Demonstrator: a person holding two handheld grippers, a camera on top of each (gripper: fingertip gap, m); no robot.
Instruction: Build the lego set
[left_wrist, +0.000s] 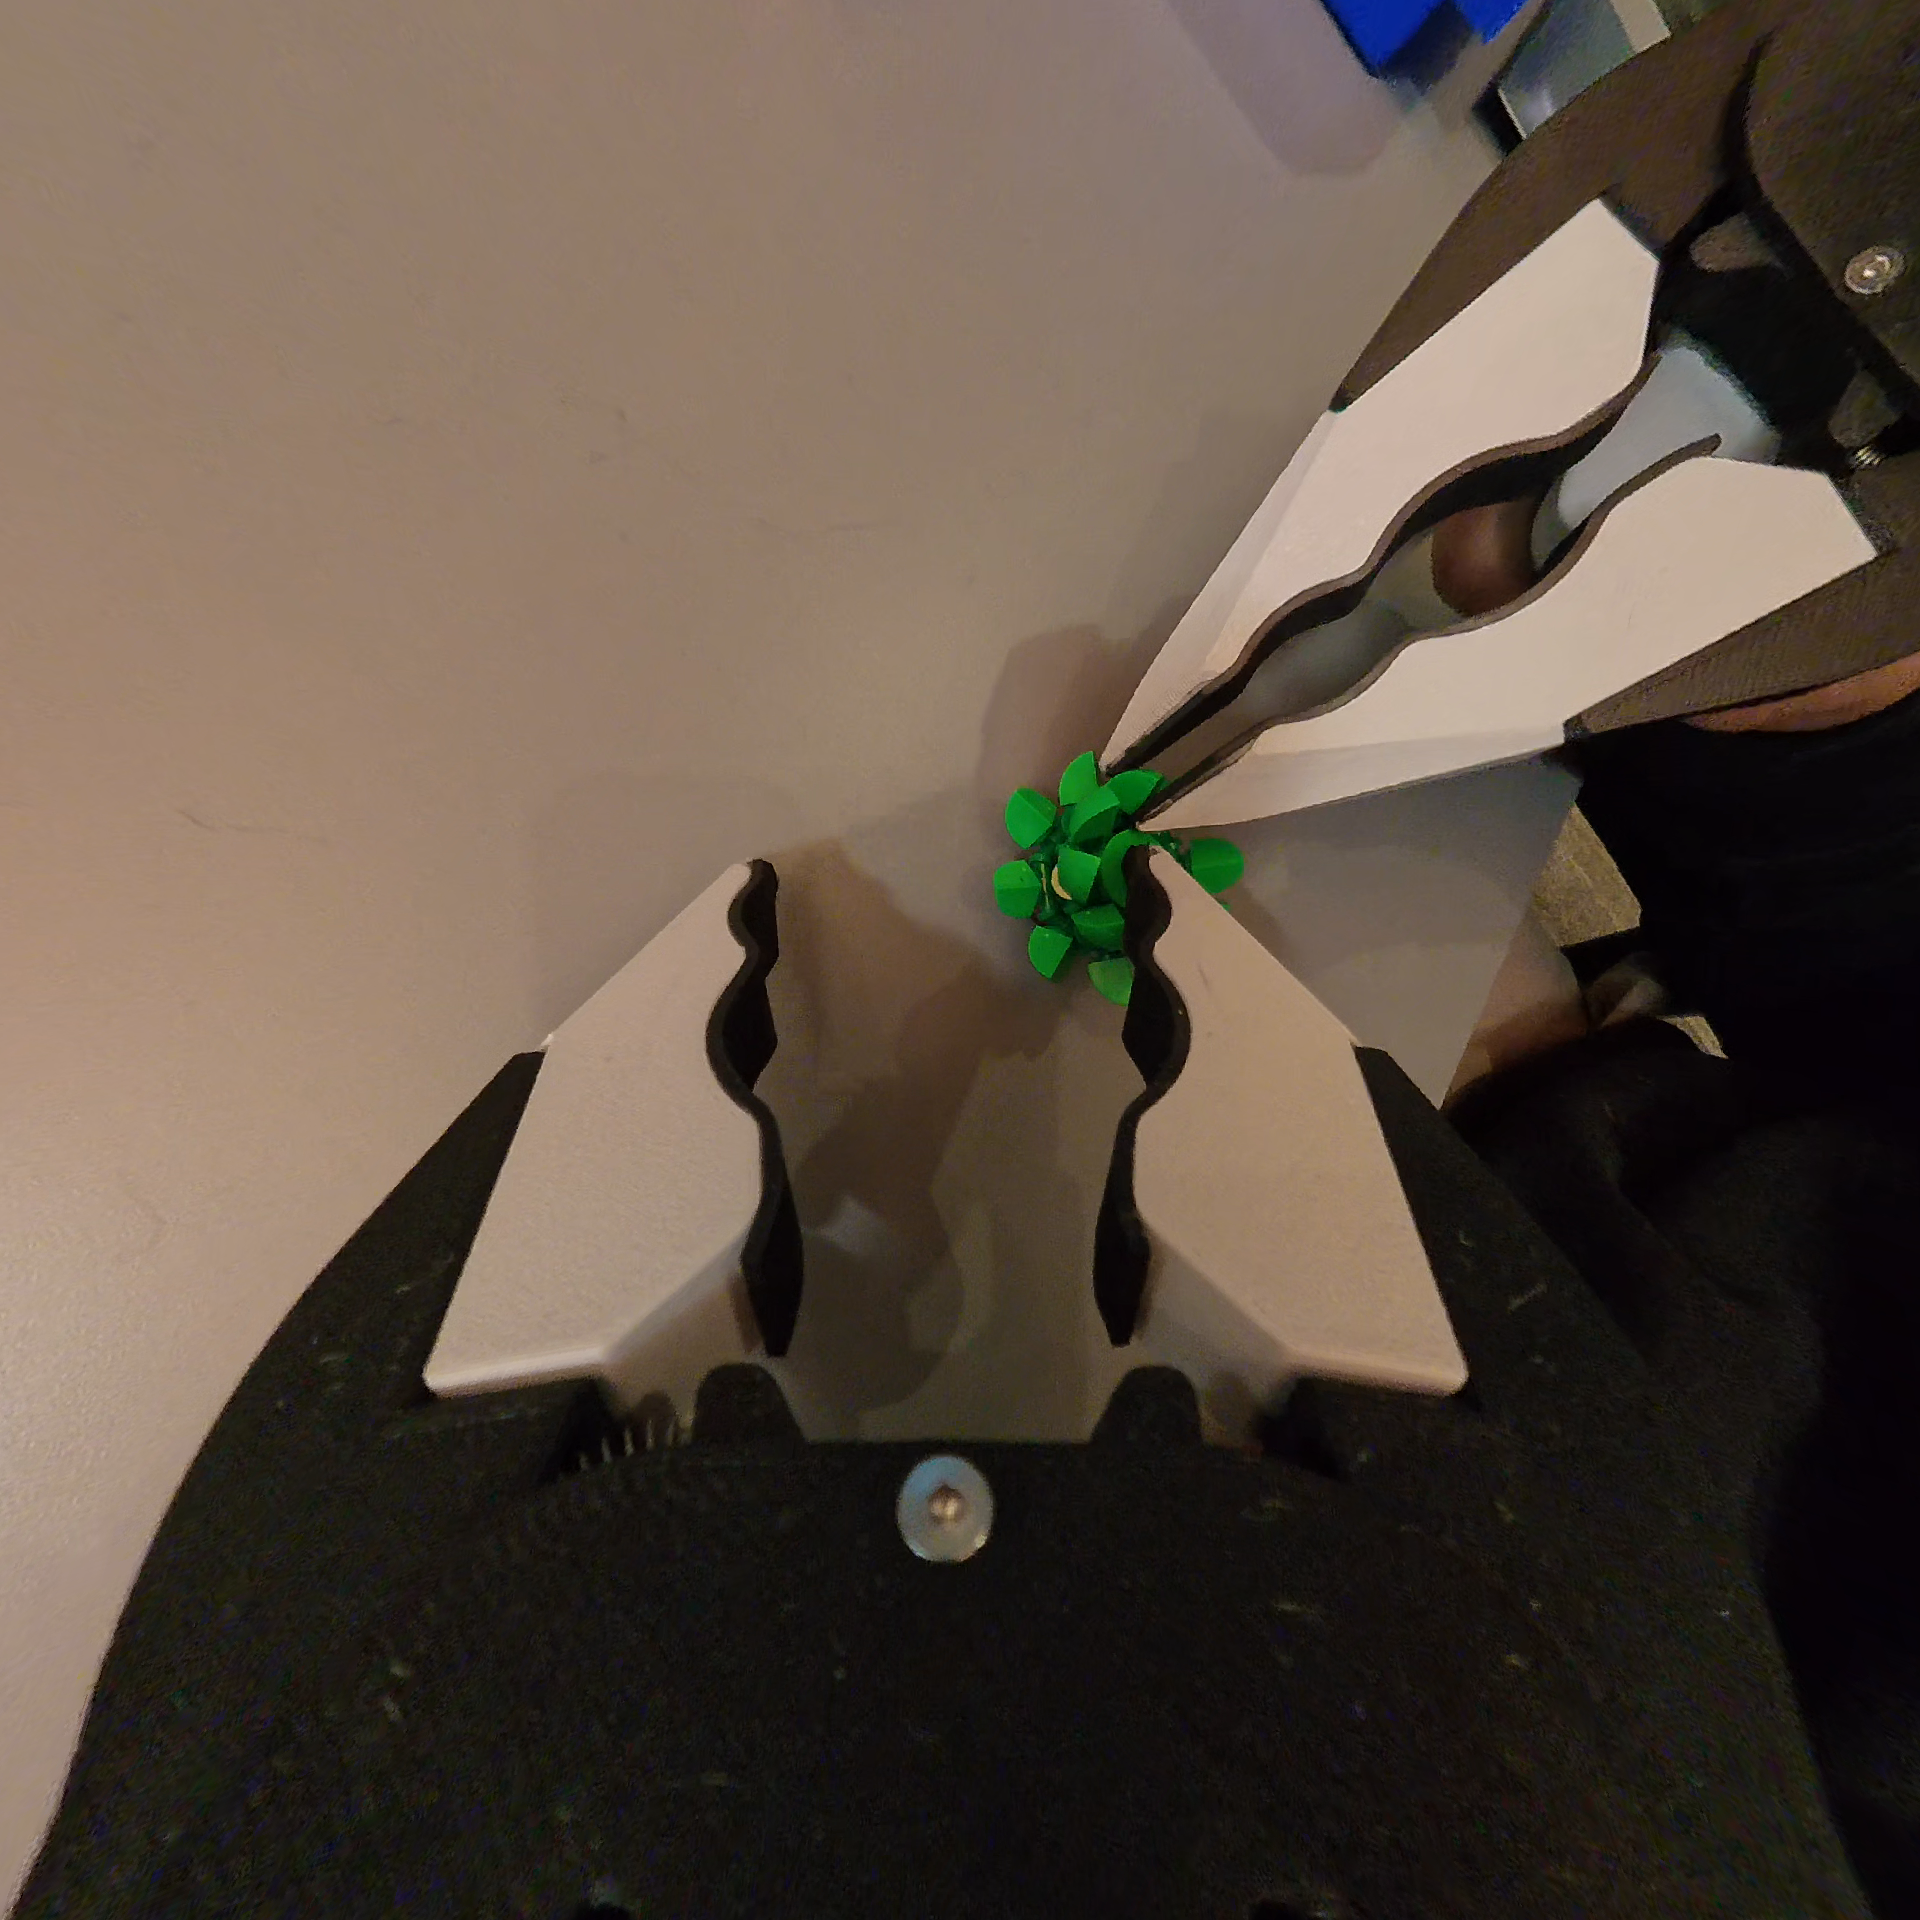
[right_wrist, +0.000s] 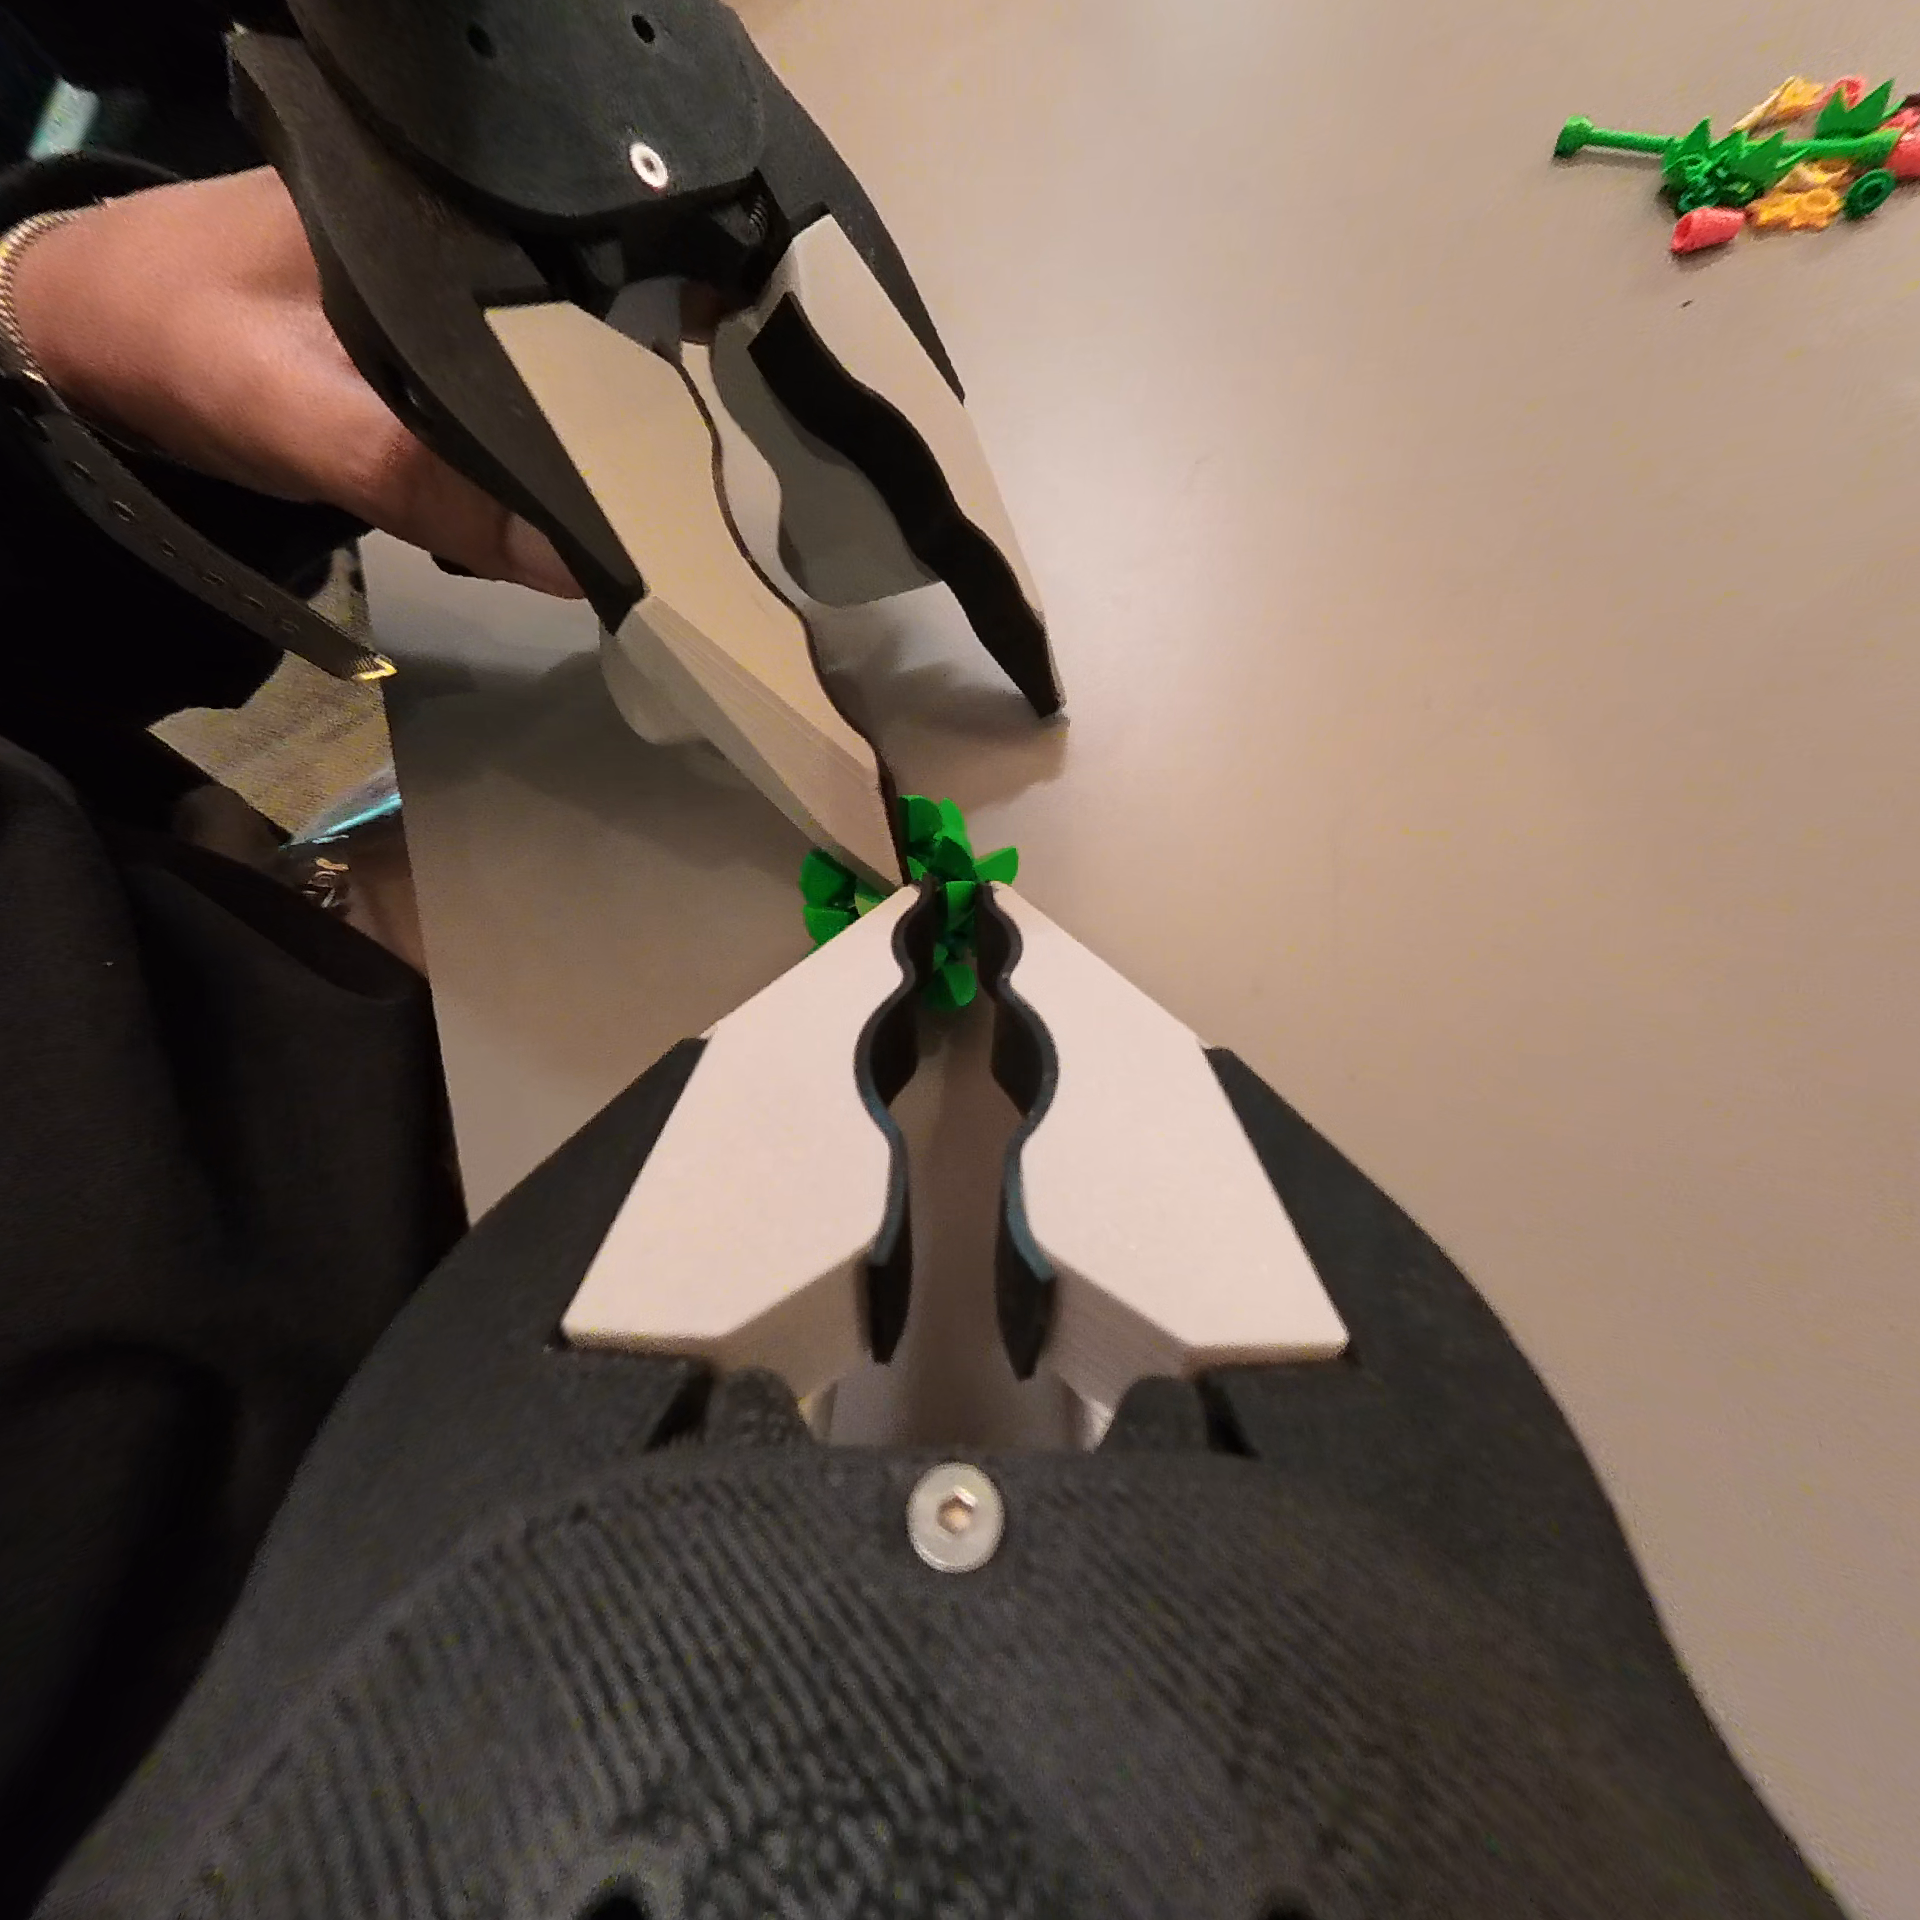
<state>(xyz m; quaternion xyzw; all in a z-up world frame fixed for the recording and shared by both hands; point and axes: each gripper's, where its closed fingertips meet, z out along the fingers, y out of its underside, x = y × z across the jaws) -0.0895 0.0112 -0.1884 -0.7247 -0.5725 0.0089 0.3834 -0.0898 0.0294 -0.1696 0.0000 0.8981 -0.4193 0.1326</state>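
Beige table (right_wrist: 1455, 831); loose lego pieces (right_wrist: 1766, 171), perhaps leaves, far corner.

We see a small bright green leafy lego cluster (left_wrist: 1081, 873), many rounded leaf pieces fanning outward from one centre, close to the near edge of the beige table (left_wrist: 520, 520). Toward the table's far right corner lies a loose pile of lego pieces (right_wrist: 1766, 171): green stems and leaves, red and yellow-orange bits.

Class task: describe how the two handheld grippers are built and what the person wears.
Both the left gripper and the right gripper have textured black bodies with a silver screw, and pale wedge-shaped fingers lined with wavy black pads. The person wears a black sleeve, a perforated black strap and a wrist bracelet.
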